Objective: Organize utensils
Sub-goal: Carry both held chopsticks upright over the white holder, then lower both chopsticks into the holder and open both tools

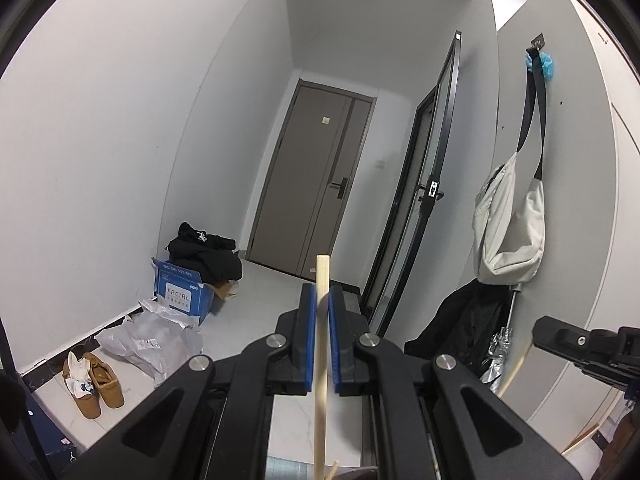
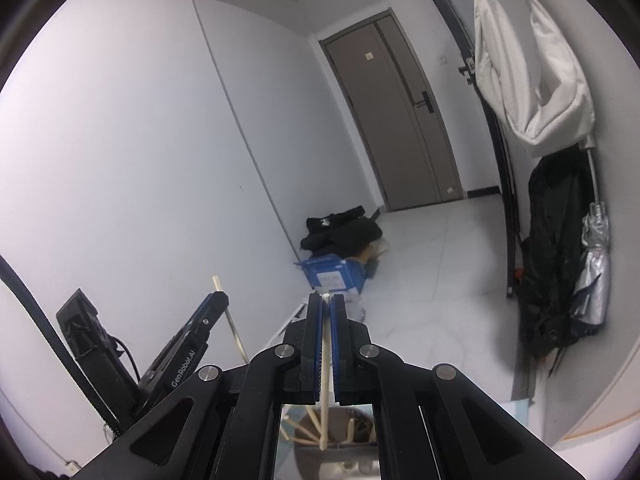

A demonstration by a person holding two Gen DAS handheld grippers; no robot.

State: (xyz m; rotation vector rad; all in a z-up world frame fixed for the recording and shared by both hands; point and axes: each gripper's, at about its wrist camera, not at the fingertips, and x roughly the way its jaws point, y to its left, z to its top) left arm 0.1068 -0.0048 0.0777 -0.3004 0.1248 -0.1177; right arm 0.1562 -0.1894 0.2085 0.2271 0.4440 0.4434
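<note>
Since each gripper clamps one upright wooden stick, left gripper [image 1: 321, 294] on the thicker stick [image 1: 321, 344] frame centre, right gripper [image 2: 326, 308] on the thin stick [image 2: 327, 364] above the holder [image 2: 336, 456] bottom centre, both should lower vertically and release only once tips seat inside.

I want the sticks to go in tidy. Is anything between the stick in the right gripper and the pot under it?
Nothing visible. The right gripper holds its chopstick upright, tip already down in the holder among other sticks.
</note>
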